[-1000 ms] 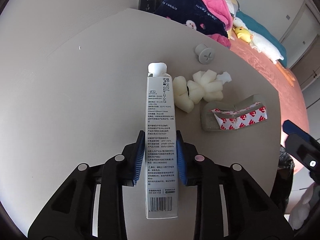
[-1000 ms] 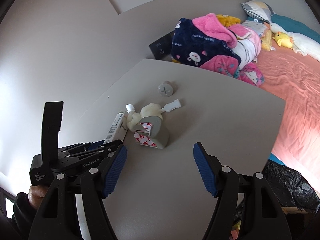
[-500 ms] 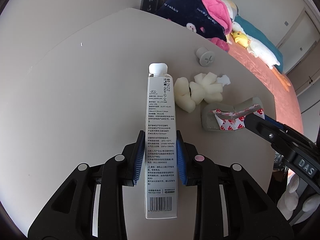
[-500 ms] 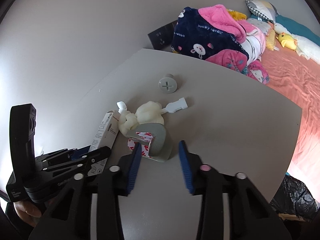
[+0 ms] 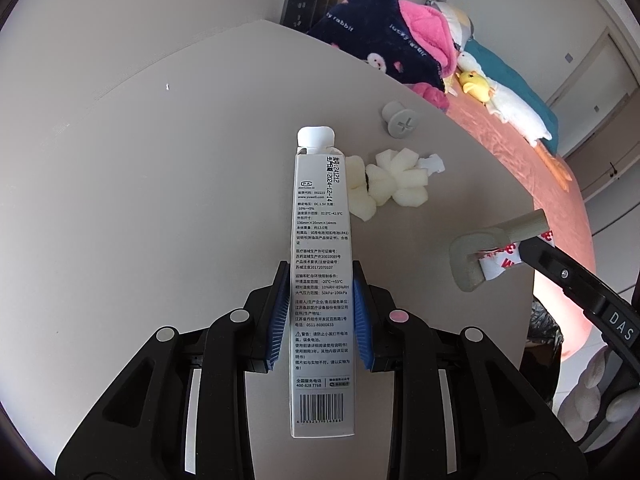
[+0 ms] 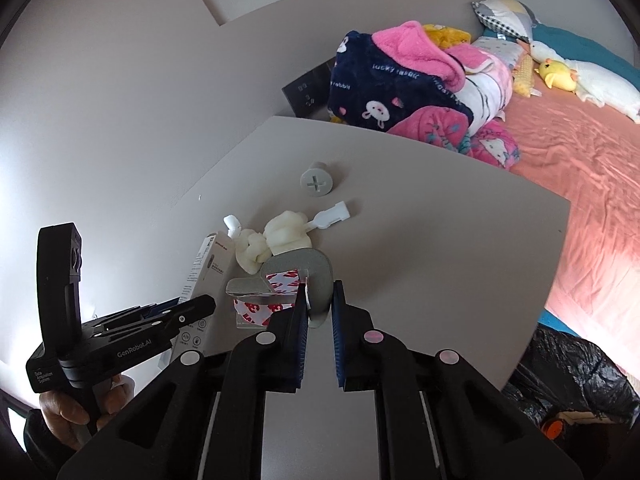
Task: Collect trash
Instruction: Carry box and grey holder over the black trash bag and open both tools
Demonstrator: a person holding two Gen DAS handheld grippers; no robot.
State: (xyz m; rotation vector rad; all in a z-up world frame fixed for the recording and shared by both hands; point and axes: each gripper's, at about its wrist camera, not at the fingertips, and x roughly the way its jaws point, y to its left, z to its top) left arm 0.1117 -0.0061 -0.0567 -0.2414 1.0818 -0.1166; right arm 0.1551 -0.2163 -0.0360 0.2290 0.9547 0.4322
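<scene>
Fingers [image 5: 280,312] of the left gripper [image 5: 320,312] are clenched on one long white box [image 5: 322,280] full of small black print, low in the middle of the left view. The right gripper [image 6: 319,320] squeezes one grey foam corner piece [image 6: 316,276] with red-and-white tape, mid-frame in its view. One grey plastic screw [image 6: 316,182] and one clump of white foam bits [image 6: 286,236] lie on the grey surface [image 6: 440,260] above them. Only the right view shows a hand [image 6: 64,416] at lower left and a black bag [image 6: 568,376] at lower right.
</scene>
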